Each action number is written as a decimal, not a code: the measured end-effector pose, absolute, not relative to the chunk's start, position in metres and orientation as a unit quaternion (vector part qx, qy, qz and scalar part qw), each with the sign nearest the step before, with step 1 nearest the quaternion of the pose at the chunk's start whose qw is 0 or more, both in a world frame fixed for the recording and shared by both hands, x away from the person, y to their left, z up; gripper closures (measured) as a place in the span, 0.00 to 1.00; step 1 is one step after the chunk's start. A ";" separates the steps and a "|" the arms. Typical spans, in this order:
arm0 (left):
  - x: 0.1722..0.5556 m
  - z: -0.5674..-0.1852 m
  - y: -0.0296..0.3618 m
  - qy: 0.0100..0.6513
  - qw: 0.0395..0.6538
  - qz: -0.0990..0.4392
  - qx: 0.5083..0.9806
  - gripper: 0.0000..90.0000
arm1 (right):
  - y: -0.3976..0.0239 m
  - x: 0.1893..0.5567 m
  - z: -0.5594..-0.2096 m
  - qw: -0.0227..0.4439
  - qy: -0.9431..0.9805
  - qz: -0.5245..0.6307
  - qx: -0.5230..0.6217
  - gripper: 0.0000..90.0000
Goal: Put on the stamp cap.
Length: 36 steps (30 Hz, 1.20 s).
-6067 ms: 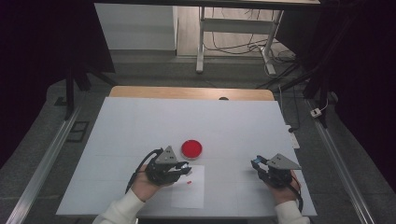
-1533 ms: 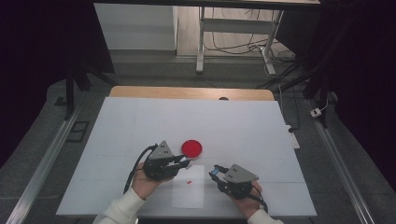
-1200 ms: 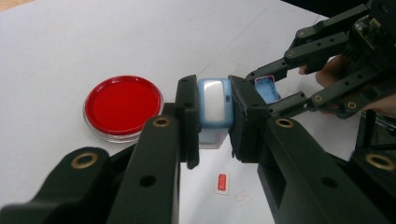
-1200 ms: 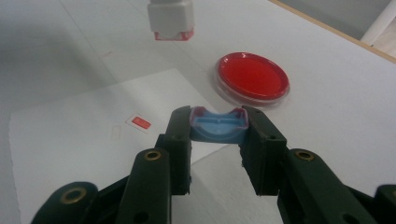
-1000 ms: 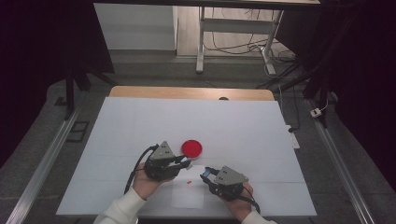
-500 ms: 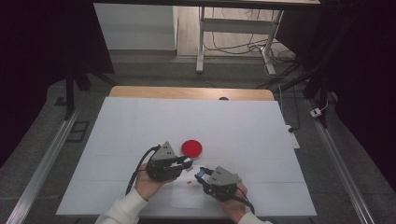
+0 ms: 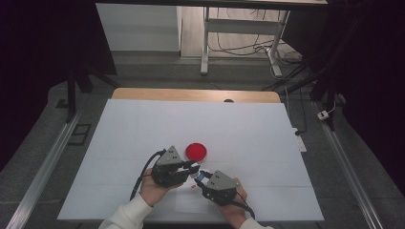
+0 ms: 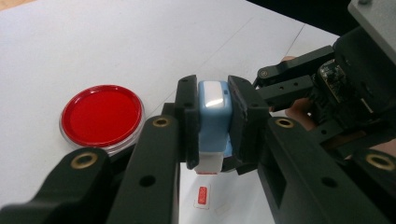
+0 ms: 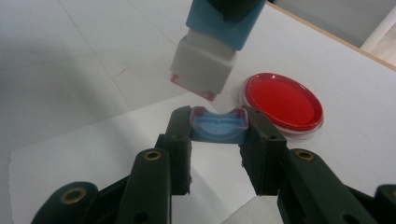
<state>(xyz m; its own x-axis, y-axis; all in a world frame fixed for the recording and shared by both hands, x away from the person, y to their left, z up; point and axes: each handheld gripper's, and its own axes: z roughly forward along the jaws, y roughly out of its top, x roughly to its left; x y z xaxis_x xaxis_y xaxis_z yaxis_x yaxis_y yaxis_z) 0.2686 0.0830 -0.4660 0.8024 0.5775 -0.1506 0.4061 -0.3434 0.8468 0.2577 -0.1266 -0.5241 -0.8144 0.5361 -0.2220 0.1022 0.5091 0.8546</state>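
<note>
Blue and white stamp body (image 8: 214, 122) pinched upright between the left gripper's (image 7: 193, 168) jaws, white stamping end down, raised a little off the sheet of white paper (image 7: 188, 200) near the front edge of the white table (image 7: 143, 124). Matching blue cap (image 9: 218, 125) clamped in the right gripper (image 9: 217, 128), open side up, directly under and just apart from the stamp's red-edged face in the right gripper view. Both grippers close together near the table's front middle, tips almost meeting, with the left hand (image 7: 155, 188) and right hand (image 7: 236, 210) entering from the near edge. Round red ink pad (image 7: 196, 151) in a clear dish just beyond the left gripper, apart from it. One small red stamped mark (image 8: 202, 195) already on the paper below the stamp. Judging from this: stamping apparently done, capping next. Left to do: bringing cap and stamp end together, pressing until seated, then setting the closed stamp down.
</note>
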 end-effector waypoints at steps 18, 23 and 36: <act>0.265 -0.467 0.080 0.304 0.510 0.102 0.798 0.83 | -0.123 0.258 -0.524 0.224 0.828 0.473 0.202 0.71; 0.265 -0.468 0.080 0.307 0.515 0.102 0.794 0.83 | -0.124 0.258 -0.524 0.216 0.825 0.479 0.210 0.71; 0.262 -0.473 0.075 0.307 0.525 0.115 0.786 0.83 | -0.125 0.260 -0.524 0.193 0.815 0.494 0.232 0.71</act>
